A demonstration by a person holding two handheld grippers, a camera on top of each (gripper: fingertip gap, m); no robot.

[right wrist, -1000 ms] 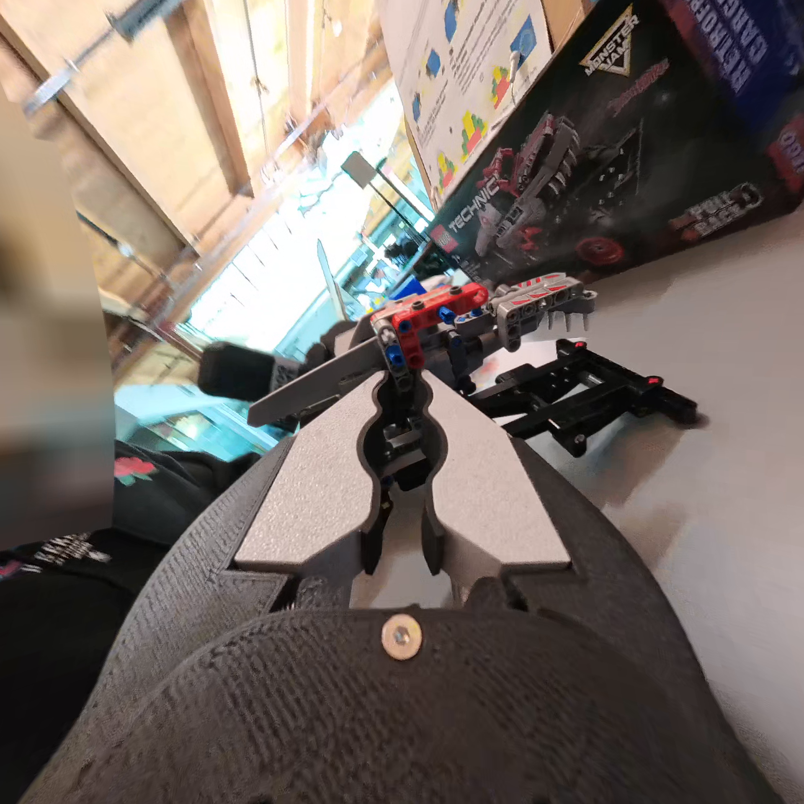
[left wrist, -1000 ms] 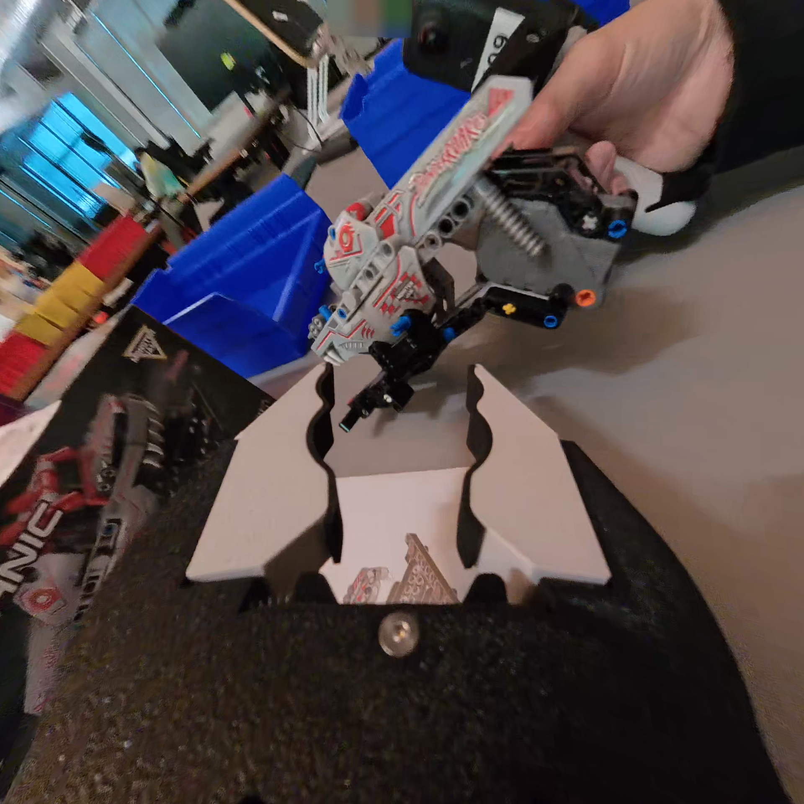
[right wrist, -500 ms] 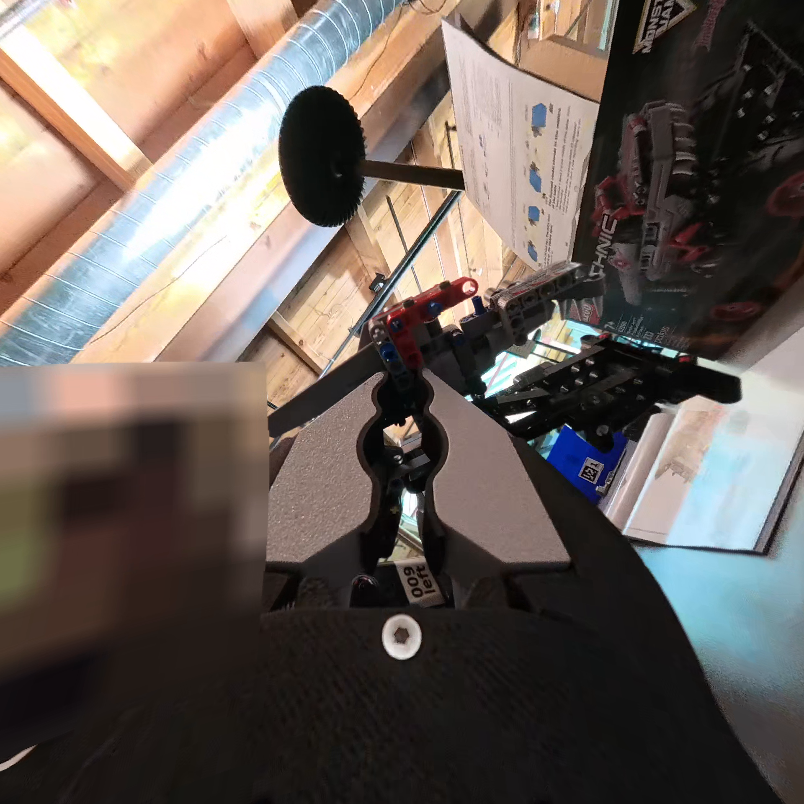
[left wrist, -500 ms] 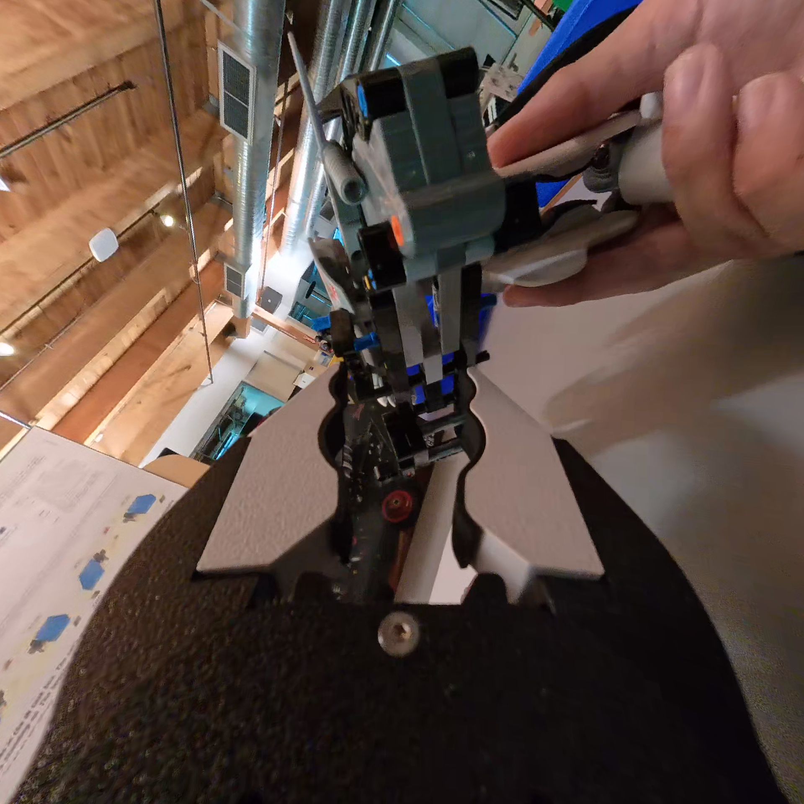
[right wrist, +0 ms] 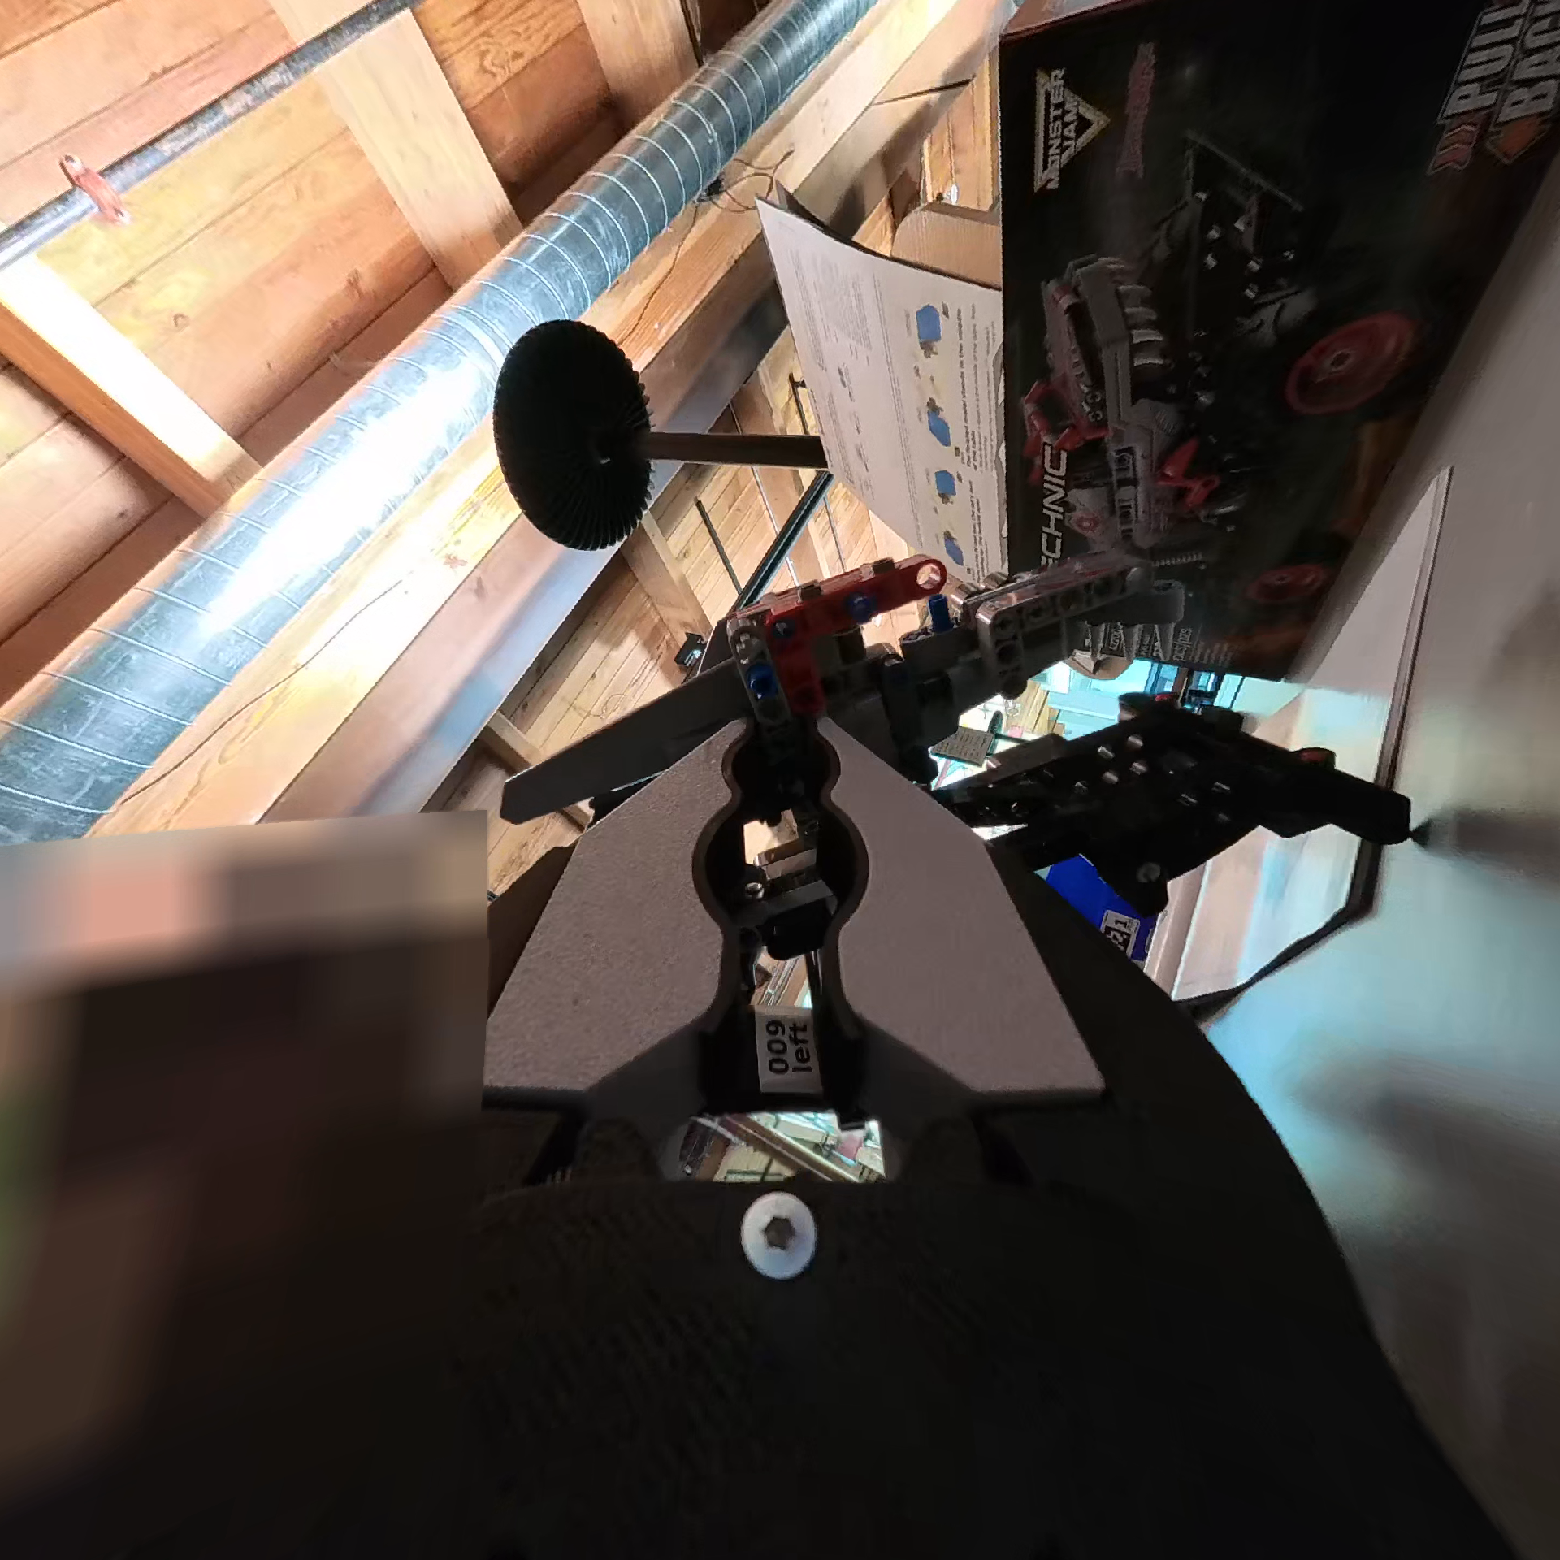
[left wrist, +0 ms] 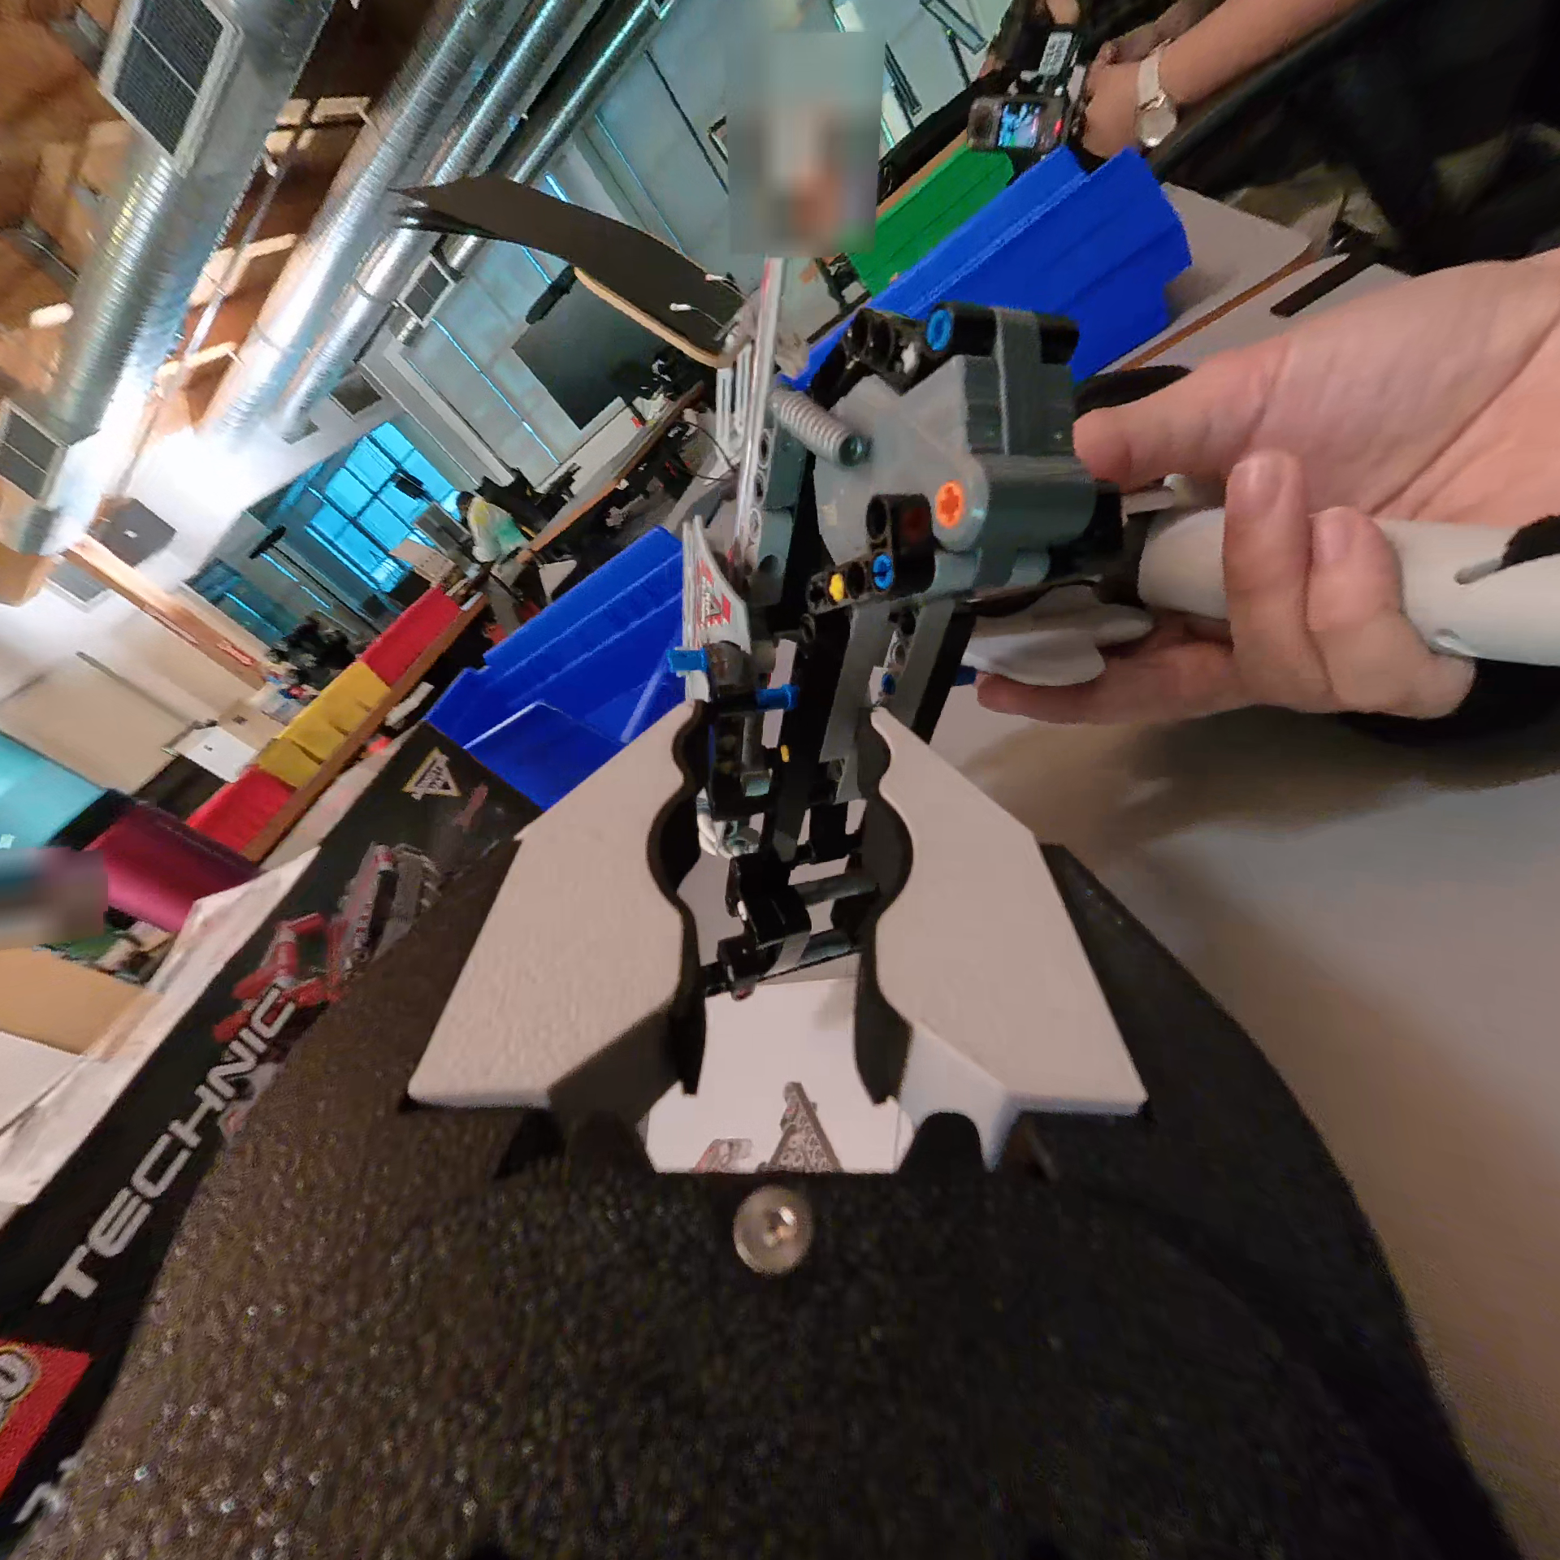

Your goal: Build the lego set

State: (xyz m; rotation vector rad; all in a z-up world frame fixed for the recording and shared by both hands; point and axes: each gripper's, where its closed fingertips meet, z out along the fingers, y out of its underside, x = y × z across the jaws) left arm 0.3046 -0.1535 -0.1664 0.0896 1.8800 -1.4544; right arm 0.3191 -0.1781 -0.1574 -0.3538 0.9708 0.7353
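Tongs on the right (right wrist: pixel 781 743) stay clamped on the half-built grey, black and red brick truck model (left wrist: pixel 895 540), held aloft, while the left tongs (left wrist: pixel 781 743), a second ago clear, now straddle its black frame unclenched, seemingly ready to grip.

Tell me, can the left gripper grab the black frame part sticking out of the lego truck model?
Probably yes. The left gripper is open, and the black frame of the lego truck model already sits between its fingers with nothing blocking. The right gripper holds the model from the other end.
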